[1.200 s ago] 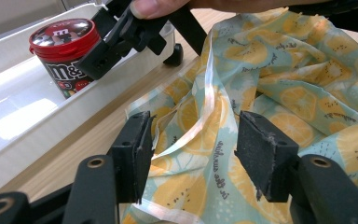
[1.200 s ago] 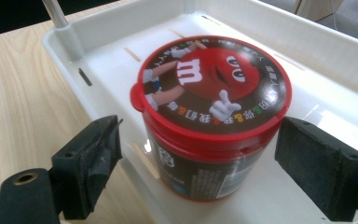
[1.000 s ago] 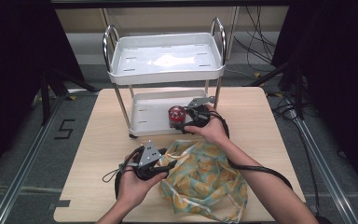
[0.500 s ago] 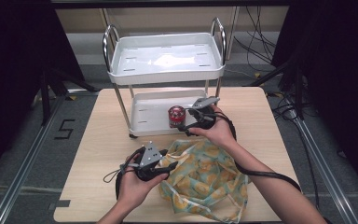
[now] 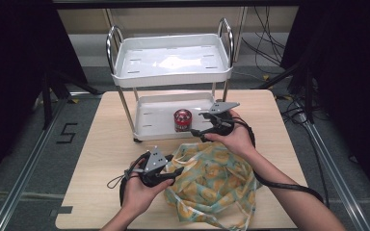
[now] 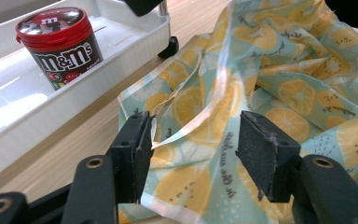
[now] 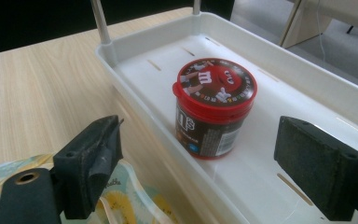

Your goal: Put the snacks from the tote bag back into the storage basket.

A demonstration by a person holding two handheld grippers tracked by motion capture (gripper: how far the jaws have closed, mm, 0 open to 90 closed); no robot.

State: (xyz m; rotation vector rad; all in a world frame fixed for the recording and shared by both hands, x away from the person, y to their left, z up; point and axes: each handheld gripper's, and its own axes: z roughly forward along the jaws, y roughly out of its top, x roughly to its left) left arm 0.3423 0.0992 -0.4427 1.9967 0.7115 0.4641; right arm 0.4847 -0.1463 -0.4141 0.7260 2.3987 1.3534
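on the lower tray (image 5: 149, 126) the candy tub (image 5: 182, 120) stands upright, lid up; both grippers (image 5: 173, 176) (image 5: 195, 134) released.

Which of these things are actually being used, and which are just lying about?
In use:
- lemon-print cloth bag, between the open left claw
- red candy tub, before the open right claw
- cart's lower tray, holding the tub

Lying about:
- cart's top tray
- floor cables

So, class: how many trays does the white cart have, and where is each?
2. The upper tray sits at the top between the handles; the lower tray rests near the tabletop and holds the candy tub.
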